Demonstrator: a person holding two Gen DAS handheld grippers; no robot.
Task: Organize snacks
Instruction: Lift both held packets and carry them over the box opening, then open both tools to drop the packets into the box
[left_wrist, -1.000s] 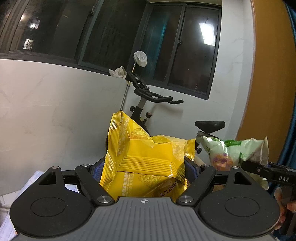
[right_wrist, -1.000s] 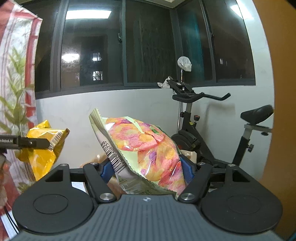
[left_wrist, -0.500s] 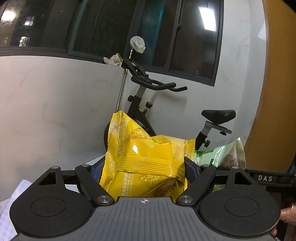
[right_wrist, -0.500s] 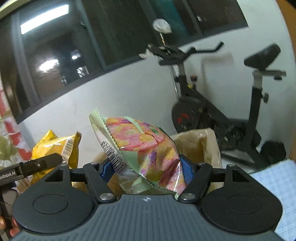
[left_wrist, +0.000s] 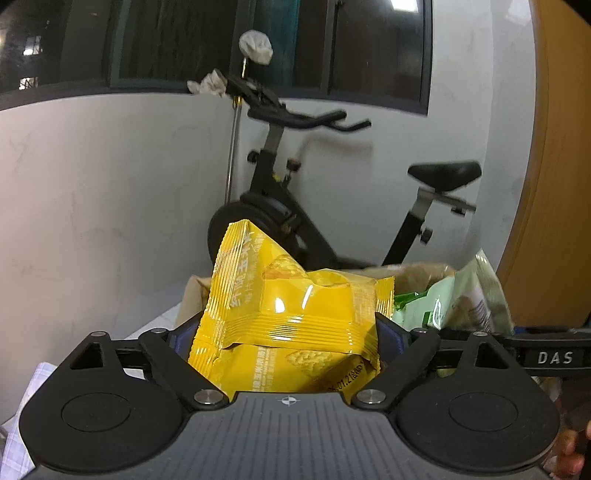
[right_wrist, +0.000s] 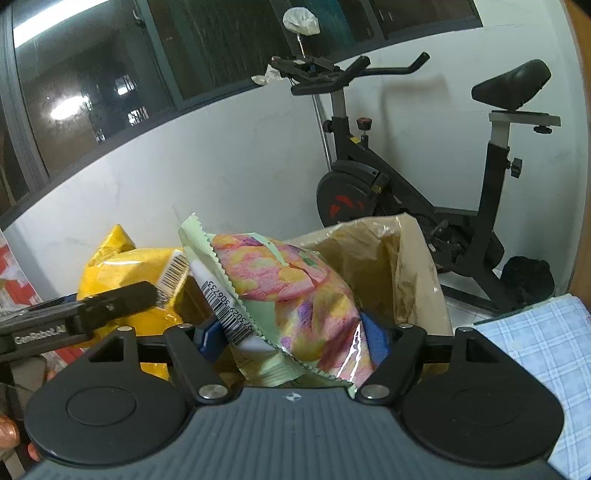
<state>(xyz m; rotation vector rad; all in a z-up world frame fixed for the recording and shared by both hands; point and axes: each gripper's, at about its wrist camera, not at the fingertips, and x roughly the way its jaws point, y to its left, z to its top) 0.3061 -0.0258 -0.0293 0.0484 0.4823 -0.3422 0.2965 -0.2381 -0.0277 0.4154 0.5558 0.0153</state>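
Both tools opening: left (left_wrist: 288, 332) around yellow packet (left_wrist: 291, 317), right (right_wrist: 291, 332) around green packet (right_wrist: 291, 291), over brown bag (right_wrist: 402, 266)

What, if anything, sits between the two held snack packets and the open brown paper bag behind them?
Nothing visible does. The yellow packet between the left gripper's opening jaws and the pastel packet between the right gripper's opening jaws hang right at the brown paper bag, whose mouth gapes open. The bag's interior is hidden.
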